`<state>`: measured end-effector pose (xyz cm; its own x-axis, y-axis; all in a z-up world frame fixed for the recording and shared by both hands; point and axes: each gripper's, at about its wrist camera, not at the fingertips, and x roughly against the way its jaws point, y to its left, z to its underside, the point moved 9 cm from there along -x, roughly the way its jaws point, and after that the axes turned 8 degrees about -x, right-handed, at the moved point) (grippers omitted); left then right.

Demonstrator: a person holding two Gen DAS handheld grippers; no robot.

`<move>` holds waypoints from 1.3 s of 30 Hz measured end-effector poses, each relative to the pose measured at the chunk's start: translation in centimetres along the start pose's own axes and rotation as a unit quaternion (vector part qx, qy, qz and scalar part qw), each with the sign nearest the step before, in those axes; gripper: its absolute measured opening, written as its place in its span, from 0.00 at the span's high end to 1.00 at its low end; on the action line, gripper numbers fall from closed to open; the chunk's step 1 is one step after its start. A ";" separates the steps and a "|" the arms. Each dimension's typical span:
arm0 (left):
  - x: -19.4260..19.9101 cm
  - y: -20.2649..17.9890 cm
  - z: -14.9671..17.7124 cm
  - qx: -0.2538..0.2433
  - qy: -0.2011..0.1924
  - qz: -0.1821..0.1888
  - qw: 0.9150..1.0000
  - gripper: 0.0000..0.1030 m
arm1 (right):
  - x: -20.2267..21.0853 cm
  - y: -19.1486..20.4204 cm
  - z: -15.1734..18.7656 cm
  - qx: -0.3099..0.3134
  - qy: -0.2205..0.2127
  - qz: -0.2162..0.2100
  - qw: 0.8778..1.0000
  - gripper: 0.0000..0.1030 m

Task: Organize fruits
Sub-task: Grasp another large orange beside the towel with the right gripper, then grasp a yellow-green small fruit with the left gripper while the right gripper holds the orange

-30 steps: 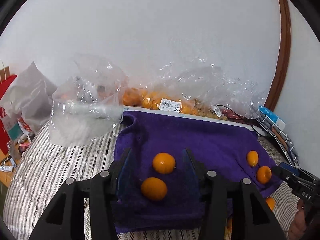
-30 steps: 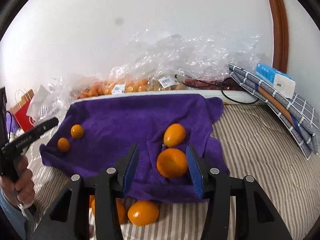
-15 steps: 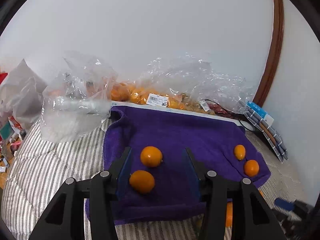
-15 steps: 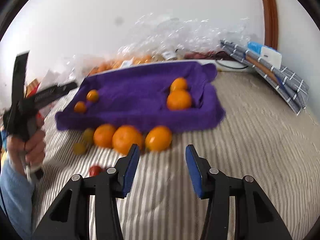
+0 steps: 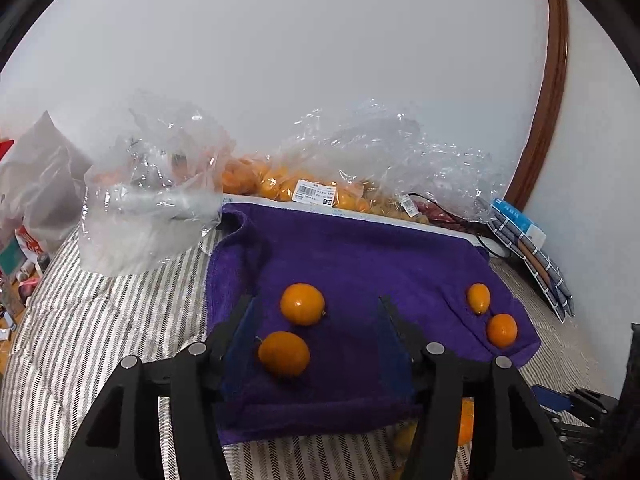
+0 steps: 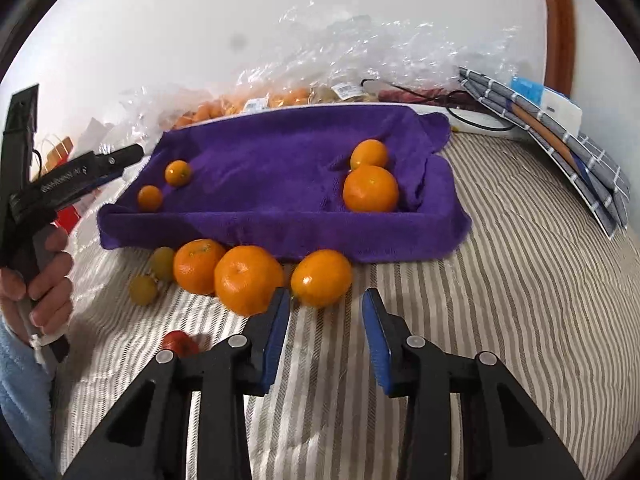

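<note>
A purple towel (image 5: 360, 252) lies on the striped bed and also shows in the right wrist view (image 6: 272, 168). Two small oranges (image 5: 302, 304) (image 5: 284, 354) lie on its left part, between my open, empty left gripper (image 5: 316, 308). Two more oranges (image 6: 371, 188) (image 6: 369, 154) lie on its right part. Three oranges (image 6: 322, 276) (image 6: 248, 278) (image 6: 198, 264) lie on the bed in front of the towel. My right gripper (image 6: 326, 300) is open and empty, just in front of the rightmost one.
Two yellowish small fruits (image 6: 162, 262) (image 6: 143, 290) and a red one (image 6: 180, 342) lie left on the bed. Plastic bags of fruit (image 5: 312, 192) line the wall. An empty clear bag (image 5: 148, 208) sits left. Folded cloth and a box (image 6: 560, 116) lie right.
My right gripper has pulled back off the towel, leaving the orange it framed there, and dropped toward the oranges on the bed. The left gripper has shifted only slightly.
</note>
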<state>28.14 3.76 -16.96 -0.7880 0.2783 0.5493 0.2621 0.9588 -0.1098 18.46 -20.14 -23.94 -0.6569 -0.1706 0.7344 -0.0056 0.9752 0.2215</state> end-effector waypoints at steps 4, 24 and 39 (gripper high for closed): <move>0.0 -0.2 -0.1 -0.010 -0.004 -0.003 1.000 0.44 | -1.5 -0.1 -0.1 0.012 0.013 0.017 1.000 0.62; 0.2 -4.3 1.4 -0.070 0.017 0.050 0.996 0.44 | -0.4 -2.9 -1.7 -0.064 -0.028 -0.002 0.998 0.64; 3.0 -6.3 6.9 -0.089 0.071 0.095 0.989 0.45 | 0.5 -1.7 -1.3 -0.032 -0.033 -0.019 0.999 0.64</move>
<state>20.25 -1.06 -20.29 -0.6322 0.4294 0.6450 0.5016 0.8612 -0.0817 19.14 -22.03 -23.14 -0.7051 -0.1960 0.6815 0.0145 0.9569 0.2901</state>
